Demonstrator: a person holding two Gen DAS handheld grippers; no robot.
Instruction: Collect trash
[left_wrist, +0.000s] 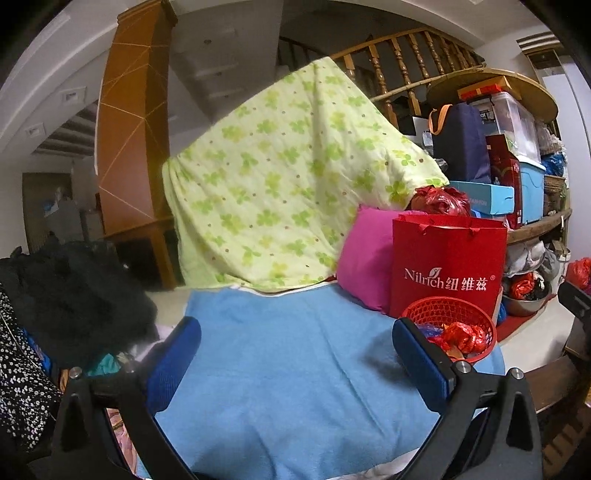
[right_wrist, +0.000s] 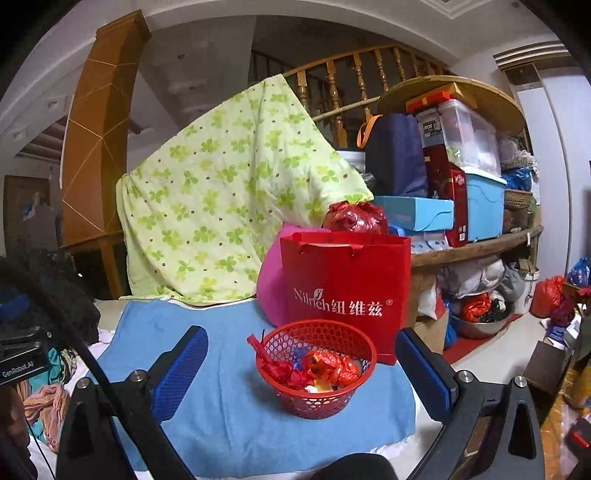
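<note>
On the blue towel (right_wrist: 229, 406), red mesh basket (right_wrist: 316, 367) holds crumpled red wrappers (right_wrist: 332, 367); left tongs (left_wrist: 295, 354) and right tongs (right_wrist: 301, 365) both spread, empty.

Ahead of my left gripper (left_wrist: 295, 354) the blue cloth (left_wrist: 295, 369) lies bare, so I have free passage forward. To its right the red basket (right_wrist: 316, 369) blocks the way, with the red paper bag (right_wrist: 345, 291) and pink cushion (left_wrist: 365, 258) close behind it. The green quilt (left_wrist: 280, 184) walls off the back. Dark clothing (left_wrist: 74, 295) crowds the left edge.
</note>
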